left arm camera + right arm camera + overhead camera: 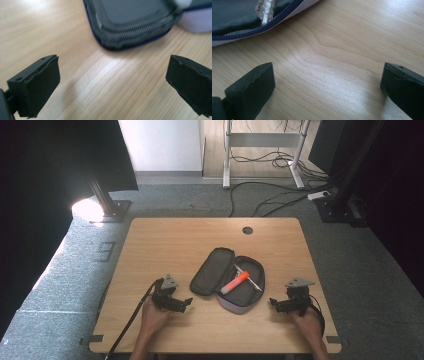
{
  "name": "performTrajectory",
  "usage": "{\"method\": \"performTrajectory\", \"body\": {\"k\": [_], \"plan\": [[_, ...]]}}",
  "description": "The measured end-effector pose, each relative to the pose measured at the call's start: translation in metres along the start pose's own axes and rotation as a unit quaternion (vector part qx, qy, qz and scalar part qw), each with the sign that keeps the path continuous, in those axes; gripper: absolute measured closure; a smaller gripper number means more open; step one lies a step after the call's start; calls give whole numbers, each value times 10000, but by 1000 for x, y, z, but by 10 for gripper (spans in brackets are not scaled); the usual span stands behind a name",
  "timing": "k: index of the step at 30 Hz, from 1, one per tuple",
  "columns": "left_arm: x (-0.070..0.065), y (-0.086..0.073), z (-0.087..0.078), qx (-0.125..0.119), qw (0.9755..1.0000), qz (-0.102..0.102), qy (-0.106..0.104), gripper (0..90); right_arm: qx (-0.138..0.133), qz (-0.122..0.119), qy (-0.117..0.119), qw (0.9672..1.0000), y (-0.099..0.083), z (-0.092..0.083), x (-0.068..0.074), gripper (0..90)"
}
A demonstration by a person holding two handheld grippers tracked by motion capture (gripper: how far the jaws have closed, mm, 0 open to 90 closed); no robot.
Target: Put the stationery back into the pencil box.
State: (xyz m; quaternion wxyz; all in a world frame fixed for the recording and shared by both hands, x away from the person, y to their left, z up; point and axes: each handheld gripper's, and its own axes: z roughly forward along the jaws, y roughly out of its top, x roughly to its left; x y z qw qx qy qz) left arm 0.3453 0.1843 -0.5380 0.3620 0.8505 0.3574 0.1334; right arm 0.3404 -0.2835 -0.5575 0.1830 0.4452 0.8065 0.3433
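Evidently the pencil case [230, 279] lay unzipped mid-table with an orange marker [235, 282] and pen [248, 277] inside; left gripper [186, 303] and right gripper [274, 304] flanked it, jaws apart, empty; closing it probably remained.

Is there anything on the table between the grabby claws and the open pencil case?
Nothing visible. Bare wood lies between the left gripper and the pencil case, and between the right gripper and the case. Both grippers are open. An orange marker and a pen lie inside it.
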Motion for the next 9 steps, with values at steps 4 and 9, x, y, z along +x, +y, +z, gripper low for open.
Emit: {"method": "performTrajectory", "body": {"k": [4, 9], "plan": [[1, -6, 8, 207, 9997, 23, 88, 0, 1, 1, 1, 10000, 0, 0, 0, 0], [1, -5, 10, 364, 9992, 34, 130, 0, -1, 4, -1, 10000, 0, 0, 0, 0]]}}
